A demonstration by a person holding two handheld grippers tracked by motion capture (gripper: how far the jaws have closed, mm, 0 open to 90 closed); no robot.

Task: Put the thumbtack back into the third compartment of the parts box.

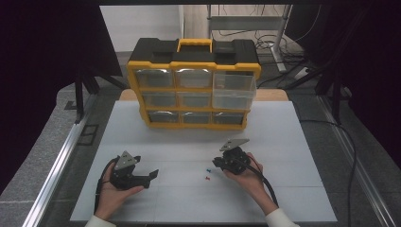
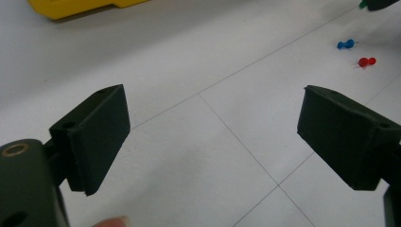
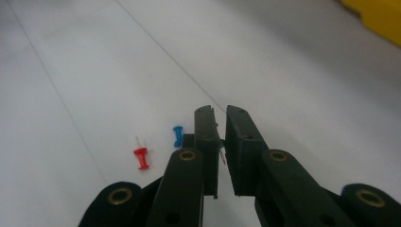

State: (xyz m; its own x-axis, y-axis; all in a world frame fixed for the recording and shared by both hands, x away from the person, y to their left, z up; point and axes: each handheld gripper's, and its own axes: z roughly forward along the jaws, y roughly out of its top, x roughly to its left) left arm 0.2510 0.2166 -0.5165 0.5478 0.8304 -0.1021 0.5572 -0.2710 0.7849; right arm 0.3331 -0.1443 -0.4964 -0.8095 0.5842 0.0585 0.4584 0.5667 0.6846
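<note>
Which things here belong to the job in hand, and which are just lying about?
Job, probably:
green push pin in right gripper
blue push pin
red push pin
drawer organizer, one drawer pulled out

Lying about:
floor cables

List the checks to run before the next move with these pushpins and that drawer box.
1. Right gripper grips the green pin: ok, jaws nearly shut on it.
2. Left gripper free: ok, jaws wide, nothing between.
3. Blue pin and red pin apart on the table: ok.
4. Drawer at the organizer's upper right pulled out: ok.
5. Room inside that drawer: cannot tell.
</note>
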